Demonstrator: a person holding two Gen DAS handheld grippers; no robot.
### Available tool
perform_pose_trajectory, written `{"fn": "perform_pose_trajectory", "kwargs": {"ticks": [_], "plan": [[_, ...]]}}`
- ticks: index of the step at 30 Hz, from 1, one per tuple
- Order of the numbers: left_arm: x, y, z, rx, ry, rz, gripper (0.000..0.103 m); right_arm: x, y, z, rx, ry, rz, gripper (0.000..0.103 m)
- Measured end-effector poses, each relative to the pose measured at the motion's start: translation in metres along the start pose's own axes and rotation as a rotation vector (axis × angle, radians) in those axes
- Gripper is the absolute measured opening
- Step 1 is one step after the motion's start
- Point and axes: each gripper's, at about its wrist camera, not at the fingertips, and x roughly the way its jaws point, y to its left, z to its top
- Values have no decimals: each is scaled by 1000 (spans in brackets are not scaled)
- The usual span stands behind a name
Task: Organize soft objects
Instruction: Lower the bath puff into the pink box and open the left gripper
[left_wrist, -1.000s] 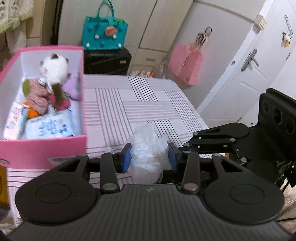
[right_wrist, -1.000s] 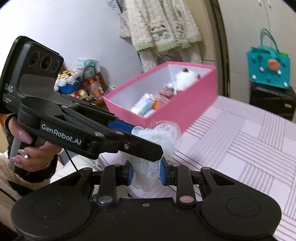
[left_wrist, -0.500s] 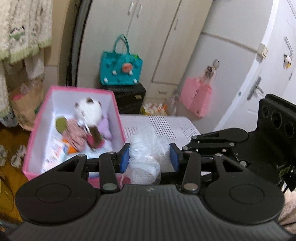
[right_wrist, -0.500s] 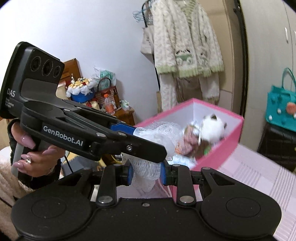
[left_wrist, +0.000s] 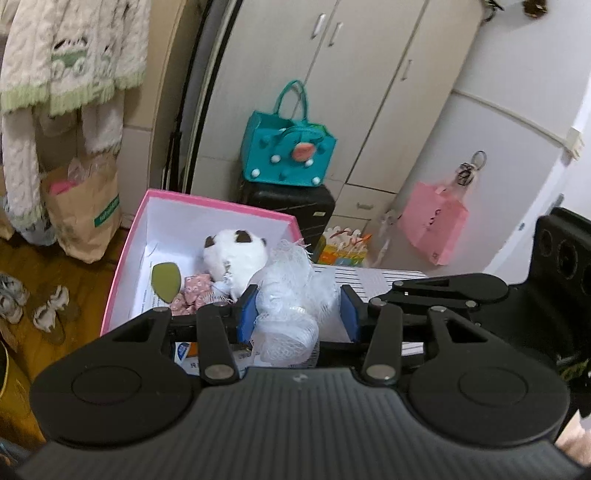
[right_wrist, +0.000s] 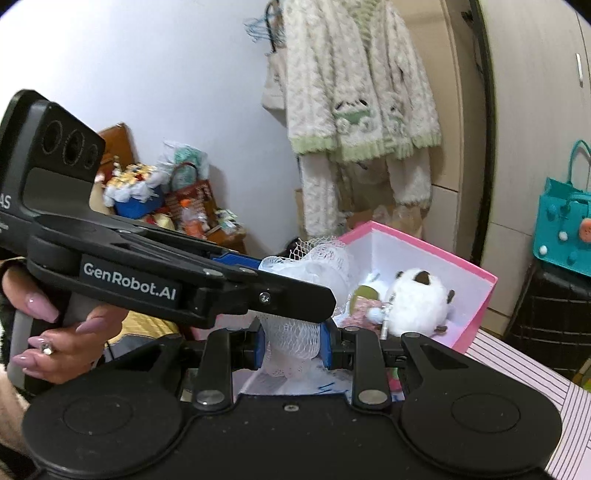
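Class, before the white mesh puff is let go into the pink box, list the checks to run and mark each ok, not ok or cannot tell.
1. White mesh puff between right gripper pads: ok.
2. Left gripper grip: not ok, a gap shows at one pad.
3. Puff over the pink box: ok.
4. Room beside the white plush toy: ok.
5. Puff mesh free of gripper linkages: cannot tell.

Pink box (left_wrist: 127, 254) on striped bed (right_wrist: 569, 402)
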Motion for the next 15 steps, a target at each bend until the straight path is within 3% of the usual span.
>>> {"fn": "perform_pose_trajectory", "kwargs": {"ticks": [4,15], "plan": [[18,11,1,-18,3,16,44,20,-5,0,-9,17,-44,32],[55,44,-20,-118,147,9,44,55,-15,-17,-6,188,-75,37]]}}
